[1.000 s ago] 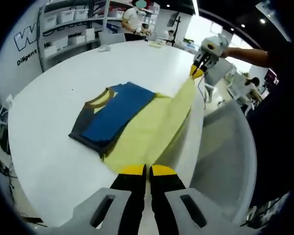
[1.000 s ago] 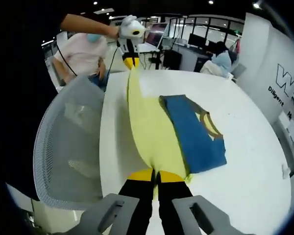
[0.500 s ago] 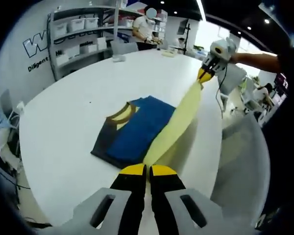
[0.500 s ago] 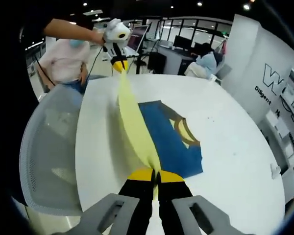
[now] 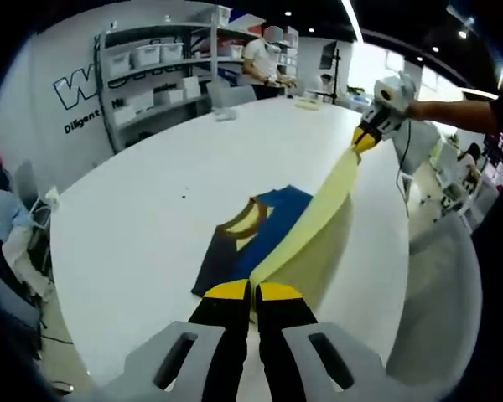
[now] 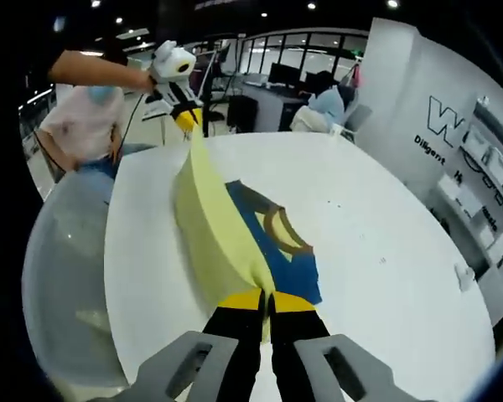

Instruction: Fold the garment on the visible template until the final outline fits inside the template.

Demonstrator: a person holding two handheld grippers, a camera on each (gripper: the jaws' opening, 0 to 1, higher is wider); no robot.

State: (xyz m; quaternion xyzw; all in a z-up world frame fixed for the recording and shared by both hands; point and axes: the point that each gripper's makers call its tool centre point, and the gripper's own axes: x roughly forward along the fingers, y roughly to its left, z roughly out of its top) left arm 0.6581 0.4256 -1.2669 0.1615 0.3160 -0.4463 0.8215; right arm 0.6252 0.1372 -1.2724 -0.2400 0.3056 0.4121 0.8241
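Both claws clamped on the pale yellow fabric half of the garment (image 5: 318, 209), held taut and lifted above the round white bench (image 5: 151, 218). Left claw (image 5: 251, 291) pinched tight on one corner at the near edge; right claw (image 5: 366, 139) gripping the far corner, higher up. Blue fabric part with dark brown-and-yellow collar (image 6: 281, 239) lying flat on the bench beneath the raised yellow sheet. Same hold seen from the right claw (image 6: 267, 300), with the left claw (image 6: 184, 119) opposite. Grey mesh chair back (image 6: 63, 276) beside the bench.
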